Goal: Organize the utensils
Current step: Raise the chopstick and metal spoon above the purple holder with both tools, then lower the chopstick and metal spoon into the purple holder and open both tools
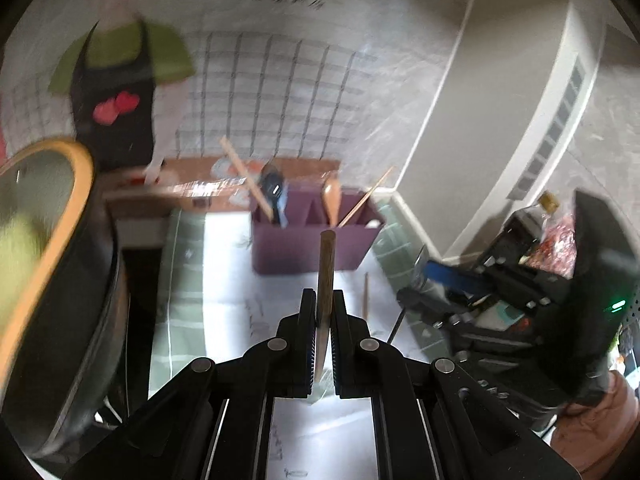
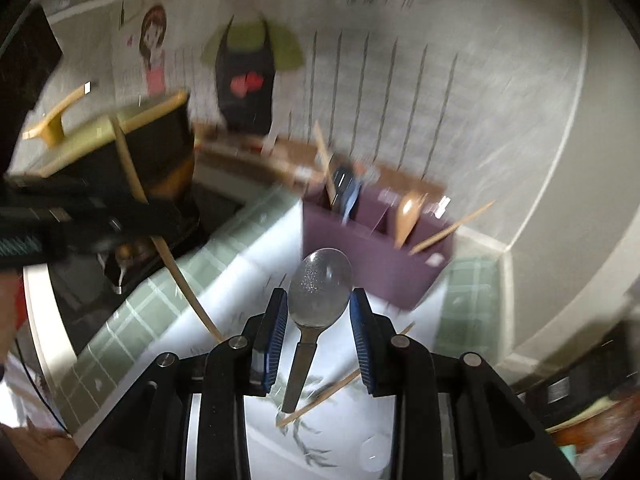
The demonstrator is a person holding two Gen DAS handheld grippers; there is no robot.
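Note:
My left gripper (image 1: 320, 312) is shut on a long wooden chopstick (image 1: 326, 268) that points ahead at the purple utensil holder (image 1: 316, 240). In the right wrist view the same left gripper (image 2: 136, 220) reaches in from the left with that chopstick (image 2: 176, 268) slanting through it. My right gripper (image 2: 320, 312) is shut on a metal spoon (image 2: 320, 288), its blue pads on the bowl's edges and the handle hanging down above the cloth. The holder (image 2: 376, 264) stands just beyond, with chopsticks, a dark spoon and a wooden spoon (image 2: 408, 216) in its compartments.
A loose chopstick (image 2: 320, 400) lies on the white cloth under the spoon, seen also as a chopstick (image 1: 365, 296) in front of the holder. A black pan with an orange-rimmed lid (image 1: 60, 260) fills the left. The wall stands close behind the holder. Clutter sits at the far right (image 1: 560, 232).

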